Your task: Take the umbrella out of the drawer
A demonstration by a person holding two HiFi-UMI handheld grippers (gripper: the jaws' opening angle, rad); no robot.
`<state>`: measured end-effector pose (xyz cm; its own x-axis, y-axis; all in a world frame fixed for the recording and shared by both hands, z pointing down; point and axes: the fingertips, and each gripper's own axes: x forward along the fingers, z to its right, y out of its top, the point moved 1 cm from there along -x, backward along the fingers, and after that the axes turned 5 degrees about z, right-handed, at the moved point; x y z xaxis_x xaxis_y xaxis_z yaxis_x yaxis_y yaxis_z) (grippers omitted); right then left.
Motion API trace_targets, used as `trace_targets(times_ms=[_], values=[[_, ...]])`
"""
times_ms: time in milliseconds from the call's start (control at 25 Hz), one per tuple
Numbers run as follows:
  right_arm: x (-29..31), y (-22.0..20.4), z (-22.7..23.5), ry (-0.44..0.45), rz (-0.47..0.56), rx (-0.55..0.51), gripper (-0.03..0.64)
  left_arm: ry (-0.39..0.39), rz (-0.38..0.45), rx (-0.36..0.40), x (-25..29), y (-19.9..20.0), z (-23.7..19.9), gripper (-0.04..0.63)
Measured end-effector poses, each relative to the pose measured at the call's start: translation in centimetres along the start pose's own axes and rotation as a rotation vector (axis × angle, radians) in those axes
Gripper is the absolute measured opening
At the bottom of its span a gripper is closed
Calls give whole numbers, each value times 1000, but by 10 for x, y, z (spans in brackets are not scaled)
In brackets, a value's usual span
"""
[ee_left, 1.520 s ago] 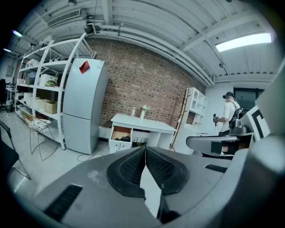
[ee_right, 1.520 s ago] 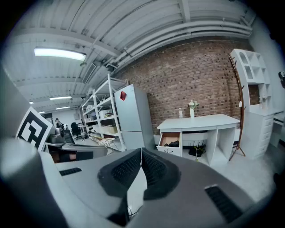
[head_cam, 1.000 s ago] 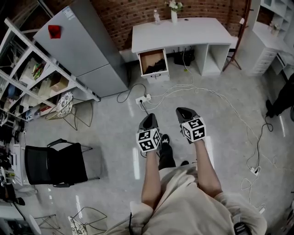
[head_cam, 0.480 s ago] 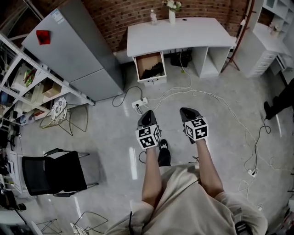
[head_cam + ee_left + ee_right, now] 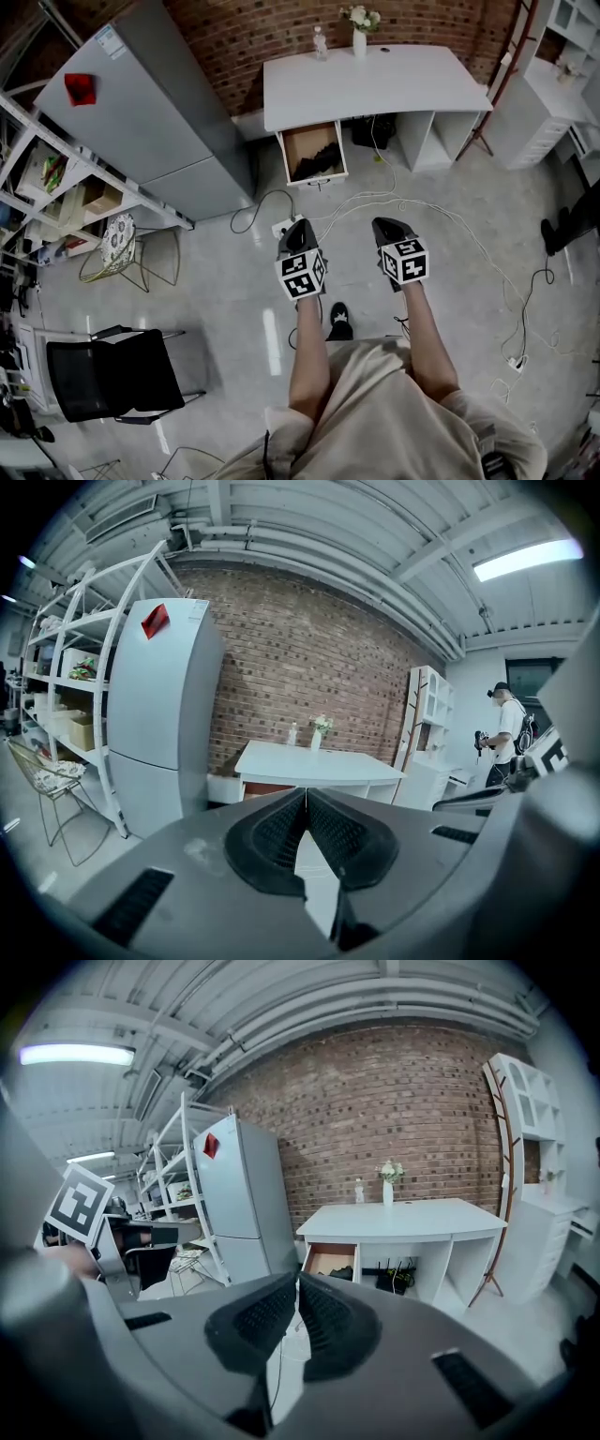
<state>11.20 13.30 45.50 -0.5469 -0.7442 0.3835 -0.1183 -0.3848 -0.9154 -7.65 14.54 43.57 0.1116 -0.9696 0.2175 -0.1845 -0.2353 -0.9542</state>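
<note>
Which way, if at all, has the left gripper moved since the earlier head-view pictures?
Yes. The left gripper has moved forward, closing the gap to the open drawer of the white desk.

place: office workspace | brick wall [image 5: 253,37], white desk [image 5: 375,84], storage shelving [image 5: 94,161]

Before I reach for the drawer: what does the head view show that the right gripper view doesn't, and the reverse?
Only the head view: the white power strip on the floor and the person's black shoe below the beige trousers.
Only the right gripper view: the lit ceiling strip light and the jaws of the right gripper, shut with nothing between them.
Both: the white desk, its open brown-lined drawer with a dark object inside, and the tall grey refrigerator.
</note>
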Motion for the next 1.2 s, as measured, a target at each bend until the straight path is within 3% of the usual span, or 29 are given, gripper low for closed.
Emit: trace_targets(times_ms=[440,640,960,1200], values=[[78,28,1,-34,12,22,71,-18,-19,8,67,12,-59,11],[99,30,-13,-44,4,15,71,-37,-5,-42,83,19,-85,11],[104,30,-1,-85,11,55,69,-99,-20,-77,100,14,-87,11],[125,35,-1,-55,18,52,69,-104,0,-96,113,21,-99,11]])
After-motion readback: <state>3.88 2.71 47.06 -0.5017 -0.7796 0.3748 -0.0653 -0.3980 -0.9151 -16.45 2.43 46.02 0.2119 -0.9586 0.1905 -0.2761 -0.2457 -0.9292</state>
